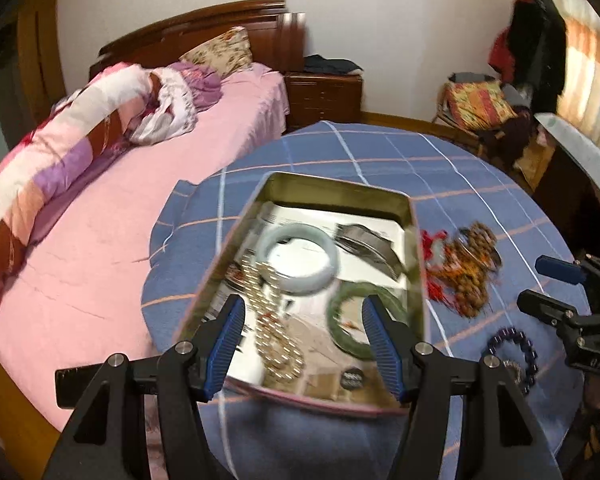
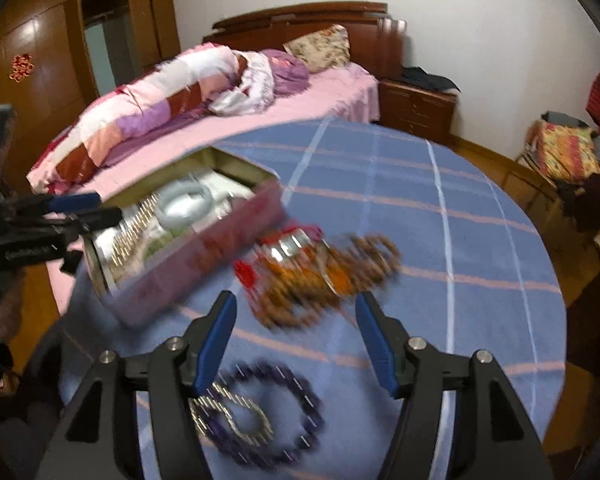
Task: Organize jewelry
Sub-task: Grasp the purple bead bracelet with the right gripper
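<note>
Left tongs (image 1: 304, 340): spread wide with nothing between the pads, hovering over the tin in the lower middle of the left wrist view.
Tin (image 1: 414, 248): open metal box on the blue checked worktop (image 1: 380, 160), centre frame; rigid, thin-walled, probably light enough to slide if nudged.
Pale bangle (image 1: 300, 258): lies flat inside the tin, centre; looks like stone, so hard, smooth and likely brittle. Best pinched across its band, gently.
Gold chain (image 1: 273, 328): in the tin's lower left part; limp, will drape and slip, so take it at a bunched spot.
Green bangle (image 1: 340, 320): in the tin, lower right part, partly behind a finger; stiff, slippery.
Brown bead heap (image 2: 324, 276): loose on the cloth just right of the tin, with red tassels; blurred, tangled, soft. Lift it from a thick cluster.
Right tongs (image 2: 295, 340): released and empty, lower middle of the right wrist view.
Purple bead bracelet (image 2: 295, 392): on the cloth, bottom of the frame, below the fingers, overlapping a smaller gold-coloured one; flexible, light.
</note>
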A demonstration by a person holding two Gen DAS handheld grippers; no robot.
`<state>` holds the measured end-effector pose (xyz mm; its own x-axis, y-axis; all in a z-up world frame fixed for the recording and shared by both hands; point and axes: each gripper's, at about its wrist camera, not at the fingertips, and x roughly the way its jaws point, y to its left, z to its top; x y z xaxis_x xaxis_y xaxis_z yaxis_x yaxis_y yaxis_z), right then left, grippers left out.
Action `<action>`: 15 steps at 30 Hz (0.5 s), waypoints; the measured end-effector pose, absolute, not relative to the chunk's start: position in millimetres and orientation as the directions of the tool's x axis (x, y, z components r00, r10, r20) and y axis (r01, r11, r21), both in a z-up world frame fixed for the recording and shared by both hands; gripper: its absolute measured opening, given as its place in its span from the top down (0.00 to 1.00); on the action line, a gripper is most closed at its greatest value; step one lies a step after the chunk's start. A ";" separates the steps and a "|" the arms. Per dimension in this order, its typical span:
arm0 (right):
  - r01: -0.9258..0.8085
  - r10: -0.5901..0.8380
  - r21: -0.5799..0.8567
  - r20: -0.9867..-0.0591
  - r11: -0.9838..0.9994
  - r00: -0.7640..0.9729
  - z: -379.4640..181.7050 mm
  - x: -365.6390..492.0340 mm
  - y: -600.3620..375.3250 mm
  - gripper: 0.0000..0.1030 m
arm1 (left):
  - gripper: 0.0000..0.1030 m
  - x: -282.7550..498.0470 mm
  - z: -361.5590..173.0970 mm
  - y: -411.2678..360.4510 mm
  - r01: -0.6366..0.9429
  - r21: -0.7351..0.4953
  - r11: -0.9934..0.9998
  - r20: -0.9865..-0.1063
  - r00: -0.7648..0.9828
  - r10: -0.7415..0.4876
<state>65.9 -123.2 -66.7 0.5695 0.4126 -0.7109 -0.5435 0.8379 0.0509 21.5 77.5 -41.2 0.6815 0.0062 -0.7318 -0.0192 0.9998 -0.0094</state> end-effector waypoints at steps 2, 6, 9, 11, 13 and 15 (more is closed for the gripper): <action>-0.531 0.390 0.042 -0.727 0.846 0.564 -74.2 61.3 -134.8 0.37 | 0.40 14.9 -43.8 68.8 0.002 0.011 1.000 -0.733 0.681 0.007; -0.524 0.374 0.040 -0.747 0.850 0.550 -84.4 49.8 -148.6 0.37 | 0.40 7.8 -43.8 58.3 0.021 0.013 1.000 -0.735 0.678 -0.004; -0.531 0.360 0.021 -0.758 0.847 0.544 -91.2 40.3 -153.1 0.37 | 0.40 3.8 -41.3 49.5 0.031 0.009 0.999 -0.725 0.688 -0.015; -0.536 0.350 0.005 -0.763 0.844 0.543 -95.5 37.4 -151.3 0.40 | 0.40 4.0 -42.8 46.6 0.032 0.003 0.999 -0.727 0.687 -0.020; -0.544 0.341 -0.008 -0.771 0.839 0.538 -101.3 36.1 -148.6 0.50 | 0.40 4.1 -47.2 42.8 0.035 -0.002 0.999 -0.736 0.676 -0.026; -0.554 0.323 -0.030 -0.785 0.832 0.528 -109.5 35.1 -144.5 0.68 | 0.40 1.7 -51.0 36.4 0.045 -0.011 0.999 -0.743 0.668 -0.038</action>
